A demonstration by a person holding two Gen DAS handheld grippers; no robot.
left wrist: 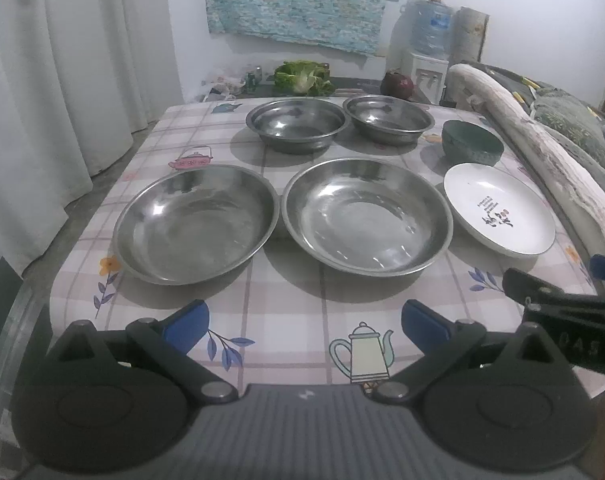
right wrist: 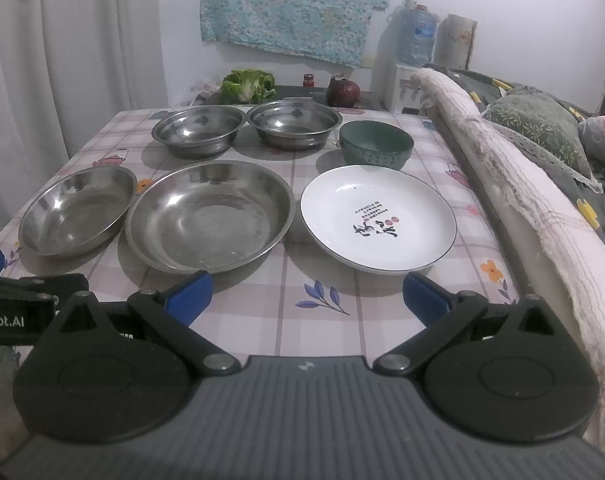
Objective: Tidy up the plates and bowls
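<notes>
While both jaws hang released over near worktop edge: white plate [right wrist: 378, 216] ahead of right gripper [right wrist: 306, 300]; steel plates nearer left gripper [left wrist: 305, 324].

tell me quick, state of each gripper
left gripper: open, holding nothing, above the table's near edge
right gripper: open, holding nothing

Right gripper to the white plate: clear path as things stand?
Probably yes. The right gripper is open and empty, the white plate lies just ahead of it at the near edge, with only bare tablecloth between.
</notes>
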